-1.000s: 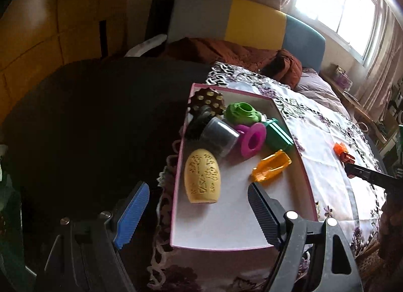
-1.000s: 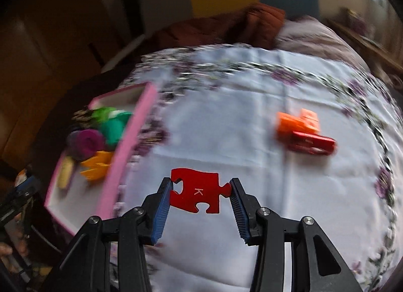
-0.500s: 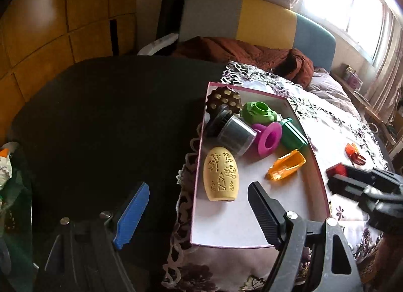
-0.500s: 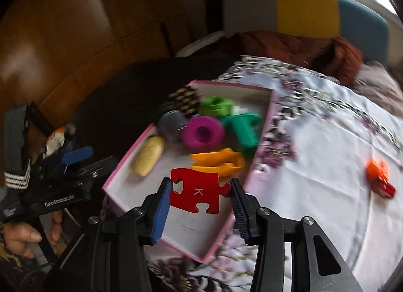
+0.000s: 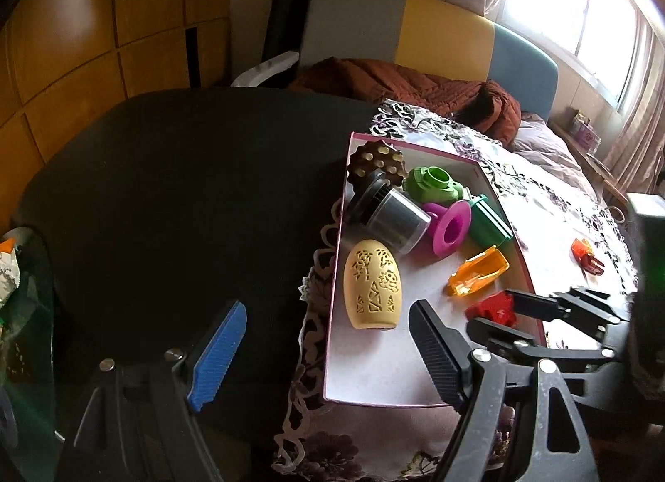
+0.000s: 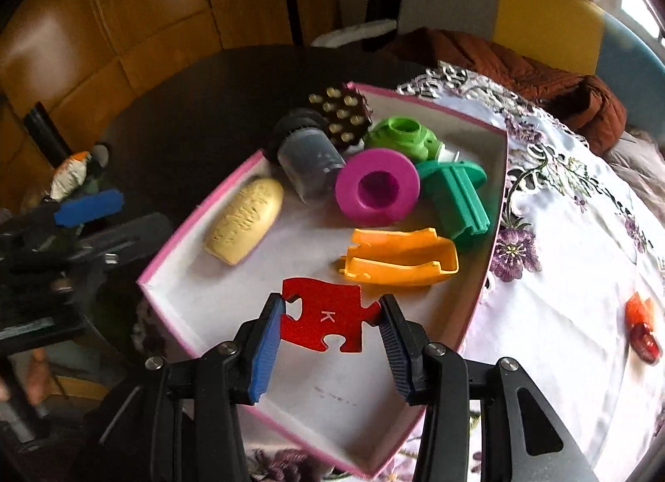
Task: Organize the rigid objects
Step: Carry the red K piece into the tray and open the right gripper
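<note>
Puzzle piece (image 6: 326,317), red, pinched by its edges in right gripper (image 6: 328,328) above pink box (image 6: 199,207). Left gripper (image 5: 328,340) fingers wide, empty. Risk: thin edge grip; piece may twist out or land on orange shell (image 6: 399,259).

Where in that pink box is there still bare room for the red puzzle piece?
The near half of the pink-rimmed box is bare, bordered by the yellow egg, the orange piece and the near rim. The far end is crowded. The right gripper holds the red puzzle piece above that free floor.
</note>
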